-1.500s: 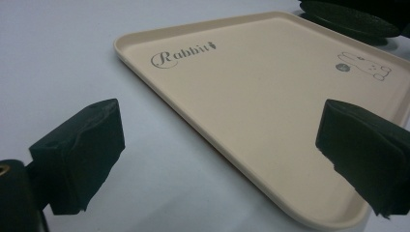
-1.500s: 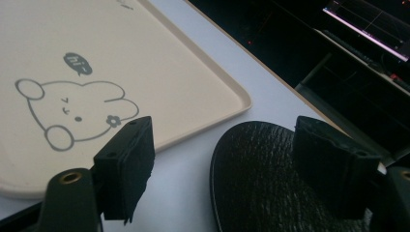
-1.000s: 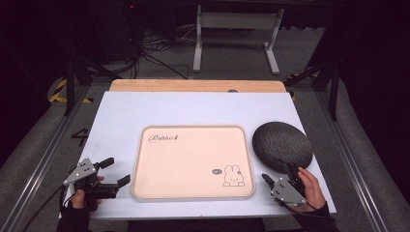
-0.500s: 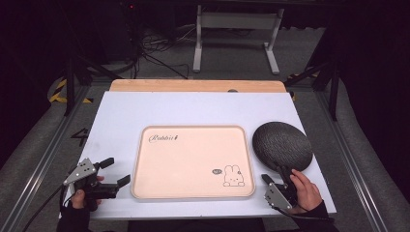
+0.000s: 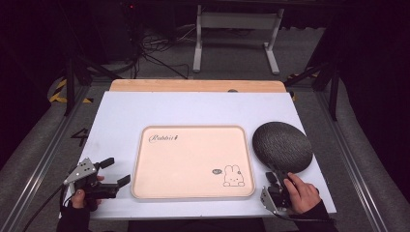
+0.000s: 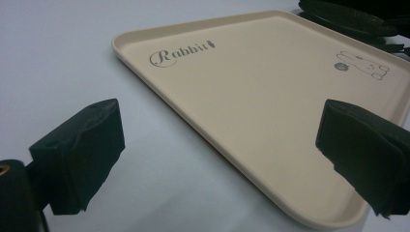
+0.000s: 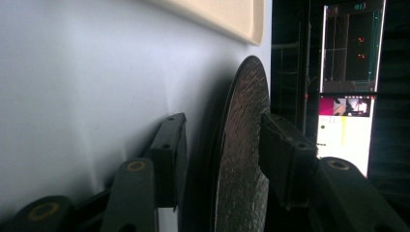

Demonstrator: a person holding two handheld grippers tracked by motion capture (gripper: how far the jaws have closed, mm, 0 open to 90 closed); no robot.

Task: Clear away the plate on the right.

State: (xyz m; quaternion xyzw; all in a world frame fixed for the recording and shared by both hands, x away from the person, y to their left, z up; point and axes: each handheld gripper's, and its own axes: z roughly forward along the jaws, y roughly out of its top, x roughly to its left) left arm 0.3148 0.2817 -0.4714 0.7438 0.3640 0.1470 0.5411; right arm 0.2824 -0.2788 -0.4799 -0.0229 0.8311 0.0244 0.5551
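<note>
A dark round textured plate (image 5: 283,145) lies on the white table, right of a cream tray (image 5: 193,159) printed with "Rabbit" and a small rabbit. My right gripper (image 5: 272,178) is at the plate's near rim, held by a hand. In the right gripper view the plate (image 7: 241,145) stands edge-on between the jaws, and the right gripper (image 7: 220,121) is shut on its rim, one jaw on top and one beneath. My left gripper (image 5: 117,170) rests open by the tray's near left corner. The left gripper (image 6: 217,145) faces the bare tray (image 6: 251,96), with the plate (image 6: 348,12) beyond.
The white table (image 5: 193,108) has bare room left of and behind the tray. A wooden board (image 5: 193,85) runs along its far edge, and a metal stand (image 5: 237,29) is on the floor past it. A lit screen (image 7: 348,121) glows beyond the plate.
My right gripper pulled slightly toward the person, turned, and settled on the plate's near rim. The left gripper, the tray and the plate stayed put.
</note>
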